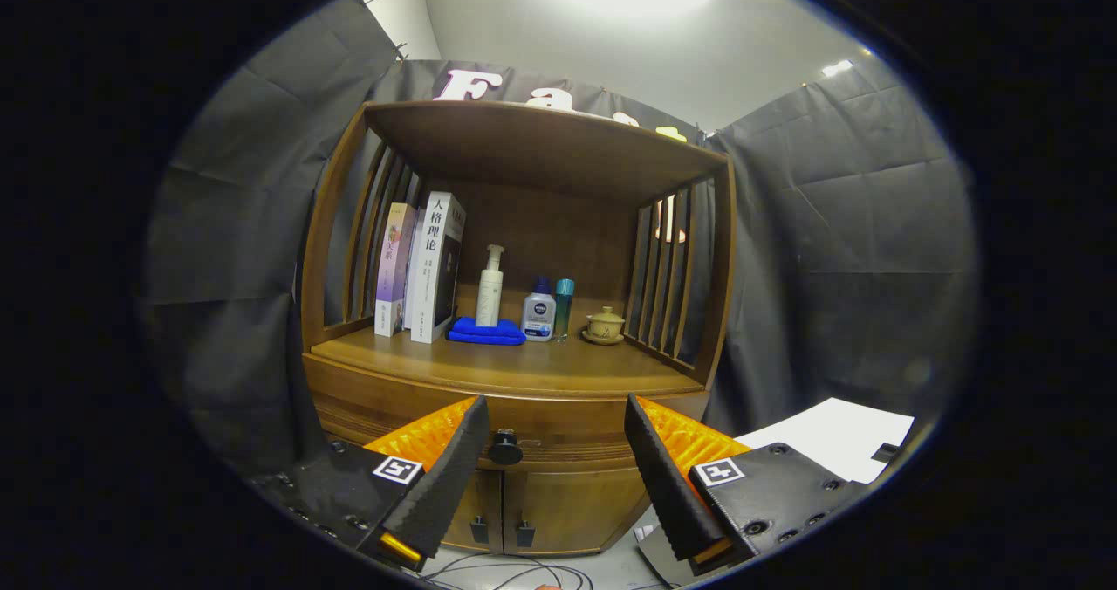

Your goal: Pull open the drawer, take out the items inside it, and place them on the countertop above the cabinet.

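The gripper (553,415) is open, its two fingers (454,476) spread wide and holding nothing. Between them, close to the left finger, sits the round dark knob (504,447) of the drawer (558,428) — the drawer is shut, and its inside cannot be seen. Just below the knob are two cabinet doors (541,507) with small dark handles. Beyond the fingers lies the countertop (524,367). On it, from left to right, stand books (421,267), a white pump bottle (490,286) on a blue cloth (485,332), a small white bottle (539,312), a teal bottle (564,307) and a lidded cup (605,324) — all at the back. A white sheet (838,437) lies beyond the right finger.
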### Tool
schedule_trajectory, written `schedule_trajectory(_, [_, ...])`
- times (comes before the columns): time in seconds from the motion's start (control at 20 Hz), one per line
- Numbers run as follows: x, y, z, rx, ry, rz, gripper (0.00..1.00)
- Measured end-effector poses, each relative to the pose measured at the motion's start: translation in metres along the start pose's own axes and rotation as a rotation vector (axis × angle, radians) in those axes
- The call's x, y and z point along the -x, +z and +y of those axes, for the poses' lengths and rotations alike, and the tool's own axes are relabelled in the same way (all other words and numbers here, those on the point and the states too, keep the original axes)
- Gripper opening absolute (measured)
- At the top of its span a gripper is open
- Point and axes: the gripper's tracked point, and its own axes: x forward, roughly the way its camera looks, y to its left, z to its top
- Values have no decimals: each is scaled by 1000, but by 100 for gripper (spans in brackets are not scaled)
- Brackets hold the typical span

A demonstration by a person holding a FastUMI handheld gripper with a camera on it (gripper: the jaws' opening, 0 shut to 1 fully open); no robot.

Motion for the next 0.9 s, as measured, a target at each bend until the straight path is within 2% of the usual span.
schedule_trajectory(0.4, [-62, -47, 18, -6, 51, 90, 97])
schedule_trajectory(0.9, [-103, -123, 51, 20, 125, 238, 98])
